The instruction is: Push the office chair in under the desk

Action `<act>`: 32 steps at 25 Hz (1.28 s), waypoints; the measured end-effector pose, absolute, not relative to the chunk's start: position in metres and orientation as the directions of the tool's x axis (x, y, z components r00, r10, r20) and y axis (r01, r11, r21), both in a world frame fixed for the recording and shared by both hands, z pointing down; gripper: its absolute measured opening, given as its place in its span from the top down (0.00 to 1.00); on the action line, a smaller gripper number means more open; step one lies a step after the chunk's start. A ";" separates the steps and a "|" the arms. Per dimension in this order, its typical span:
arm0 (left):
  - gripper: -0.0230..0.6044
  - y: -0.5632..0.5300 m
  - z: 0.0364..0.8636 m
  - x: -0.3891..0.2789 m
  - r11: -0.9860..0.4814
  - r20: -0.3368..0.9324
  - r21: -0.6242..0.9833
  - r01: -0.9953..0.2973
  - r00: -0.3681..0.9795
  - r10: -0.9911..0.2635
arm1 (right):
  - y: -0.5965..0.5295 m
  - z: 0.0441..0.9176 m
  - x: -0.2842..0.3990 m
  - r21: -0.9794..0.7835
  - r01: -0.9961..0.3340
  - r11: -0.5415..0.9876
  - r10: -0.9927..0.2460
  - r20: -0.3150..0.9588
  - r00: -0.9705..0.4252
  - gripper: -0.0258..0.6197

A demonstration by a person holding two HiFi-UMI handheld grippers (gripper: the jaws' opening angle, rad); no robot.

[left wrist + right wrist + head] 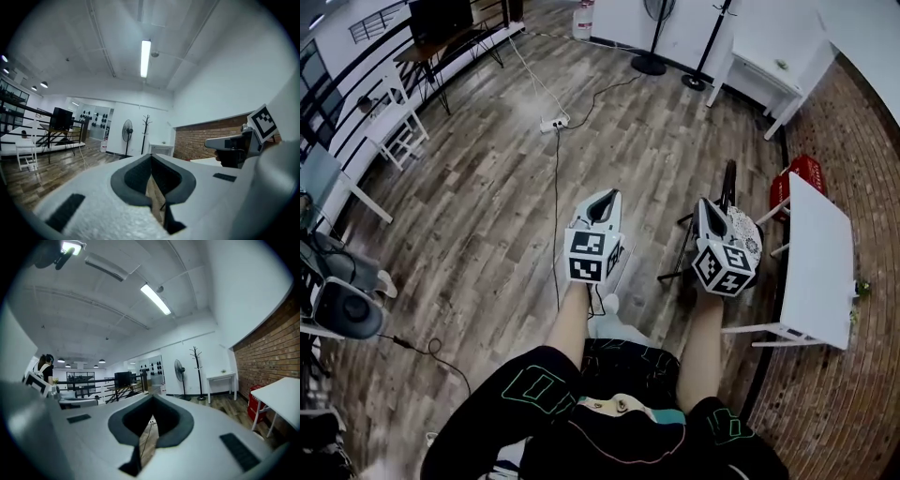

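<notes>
Both my grippers are closed with nothing between the jaws. The left gripper (605,199) and right gripper (706,206) are held out in front of me, touching nothing.

The chair (728,183) stands just past my right gripper, which hides most of it. What I take for its dark back and legs sits beside the white desk (820,253), not yet under it.

Closed jaws can only shove, so a push high on the back could slip off or tip the chair instead of moving it. If I aim it badly, its base may catch the desk leg (752,329). The cable (556,178) across the floor lies near my feet and could trip me.

I can read no writing. There are only black-and-white square markers on each cube (592,255), and any print on the red crate (804,172) is too small.
</notes>
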State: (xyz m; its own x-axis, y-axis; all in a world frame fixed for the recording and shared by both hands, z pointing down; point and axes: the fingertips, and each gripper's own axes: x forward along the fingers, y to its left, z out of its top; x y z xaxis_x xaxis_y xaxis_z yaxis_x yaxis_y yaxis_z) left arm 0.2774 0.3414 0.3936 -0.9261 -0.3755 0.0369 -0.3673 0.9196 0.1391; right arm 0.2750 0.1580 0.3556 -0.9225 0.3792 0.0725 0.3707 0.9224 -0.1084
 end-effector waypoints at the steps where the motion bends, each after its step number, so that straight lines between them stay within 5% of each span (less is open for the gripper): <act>1: 0.95 0.342 0.392 0.263 0.921 0.042 0.134 -0.365 -0.927 -0.374 | 0.160 0.355 0.261 -0.107 0.378 0.920 0.387 0.076 -0.919 0.96; 18: 0.95 0.285 0.360 0.067 0.908 0.058 0.019 -0.418 -0.906 -0.419 | 0.079 0.338 0.066 -0.180 0.257 0.949 0.265 0.018 -0.964 0.95; 32: 0.95 0.286 0.395 -0.003 0.919 0.105 0.028 -0.393 -0.913 -0.393 | 0.088 0.375 -0.017 -0.178 0.289 0.941 0.303 0.063 -0.951 0.95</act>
State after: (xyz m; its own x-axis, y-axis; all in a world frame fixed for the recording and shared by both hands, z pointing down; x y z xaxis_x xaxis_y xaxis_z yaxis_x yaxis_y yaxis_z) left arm -0.0027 0.2860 0.3950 -0.9134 -0.3934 0.1047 -0.3927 0.9192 0.0284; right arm -0.0174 0.0882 0.3747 -0.9508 0.3035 0.0630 0.2885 0.9408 -0.1776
